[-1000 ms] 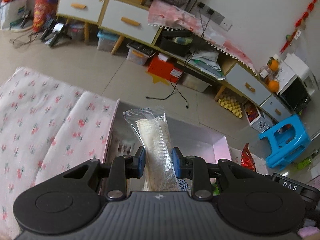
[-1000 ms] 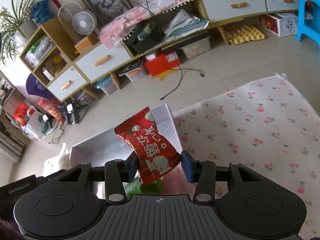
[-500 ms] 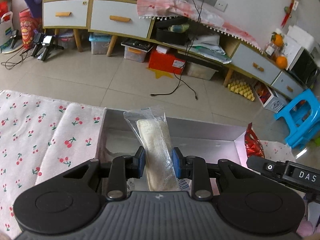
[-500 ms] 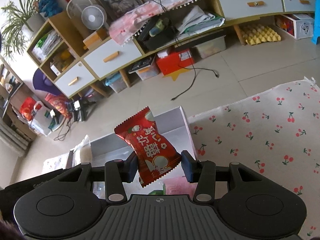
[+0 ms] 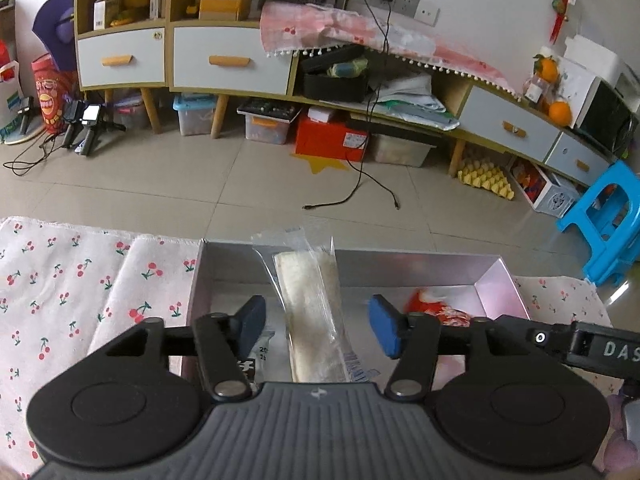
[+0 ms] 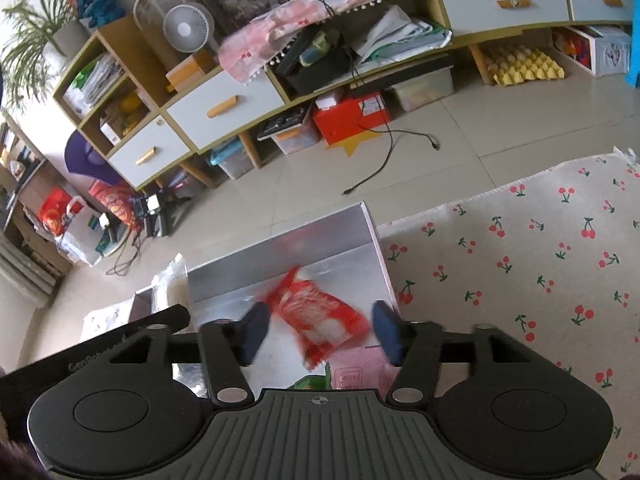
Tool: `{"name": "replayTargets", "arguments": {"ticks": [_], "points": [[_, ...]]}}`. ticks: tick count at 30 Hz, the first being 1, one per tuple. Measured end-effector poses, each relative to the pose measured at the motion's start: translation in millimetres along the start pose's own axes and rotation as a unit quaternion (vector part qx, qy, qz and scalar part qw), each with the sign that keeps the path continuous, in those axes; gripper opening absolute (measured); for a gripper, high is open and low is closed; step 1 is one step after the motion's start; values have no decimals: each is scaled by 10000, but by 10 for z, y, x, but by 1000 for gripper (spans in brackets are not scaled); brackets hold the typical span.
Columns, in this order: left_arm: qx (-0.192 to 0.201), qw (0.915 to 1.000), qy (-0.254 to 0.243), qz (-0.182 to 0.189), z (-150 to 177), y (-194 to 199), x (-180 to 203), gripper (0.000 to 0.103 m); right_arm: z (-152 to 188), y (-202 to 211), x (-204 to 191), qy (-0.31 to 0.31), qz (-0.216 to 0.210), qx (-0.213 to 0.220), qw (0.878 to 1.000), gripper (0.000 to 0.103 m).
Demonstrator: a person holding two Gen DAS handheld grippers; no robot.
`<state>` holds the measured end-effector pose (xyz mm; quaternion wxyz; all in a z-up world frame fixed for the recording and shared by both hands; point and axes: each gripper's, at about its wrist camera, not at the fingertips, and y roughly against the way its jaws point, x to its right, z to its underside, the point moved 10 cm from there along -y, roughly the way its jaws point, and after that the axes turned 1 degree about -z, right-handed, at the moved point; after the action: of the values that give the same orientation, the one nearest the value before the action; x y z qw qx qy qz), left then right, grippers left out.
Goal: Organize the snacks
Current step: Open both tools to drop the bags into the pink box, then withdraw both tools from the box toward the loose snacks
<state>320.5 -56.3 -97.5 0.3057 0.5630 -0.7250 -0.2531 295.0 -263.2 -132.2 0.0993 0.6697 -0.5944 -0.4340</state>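
Observation:
A silver box (image 5: 420,270) stands on the cherry-print cloth. My left gripper (image 5: 316,330) is open above it; a clear-wrapped pale snack bar (image 5: 310,312) stands loose between the spread fingers, touching neither pad. My right gripper (image 6: 318,332) is open over the same box (image 6: 340,240); a red snack packet (image 6: 320,316), blurred by motion, is loose between its fingers. The red packet also shows in the left wrist view (image 5: 436,308) at the box's right end. Other packets lie in the box below, including a pink one (image 6: 356,372).
The cherry-print cloth (image 5: 80,280) covers the surface on both sides of the box (image 6: 540,260). Beyond the edge is tiled floor with a black cable (image 5: 352,196), a low cabinet (image 5: 224,60), storage bins and a blue stool (image 5: 604,224).
Both grippers have opened over the box and let go of their snacks. The red packet is dropping from the right gripper. Both views have swung toward the box.

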Motion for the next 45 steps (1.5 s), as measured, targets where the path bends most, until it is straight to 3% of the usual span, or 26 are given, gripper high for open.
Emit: {"name": "replayTargets", "arguments": {"ticks": [9, 21, 30, 45], "points": [[15, 10000, -46, -21, 3, 126, 23, 66, -11, 157, -4, -58, 47, 18, 10000, 66], [72, 9999, -129, -31, 67, 602, 25, 79, 43, 729, -128, 181, 275, 131, 9994, 72], [-3, 9997, -237, -21, 245, 883, 41, 87, 285, 1106, -91, 282, 464, 31, 9985, 73], [-282, 9992, -252, -102, 691, 1132, -50, 99, 761, 1455, -82, 633, 527, -167, 9965, 84]]}}
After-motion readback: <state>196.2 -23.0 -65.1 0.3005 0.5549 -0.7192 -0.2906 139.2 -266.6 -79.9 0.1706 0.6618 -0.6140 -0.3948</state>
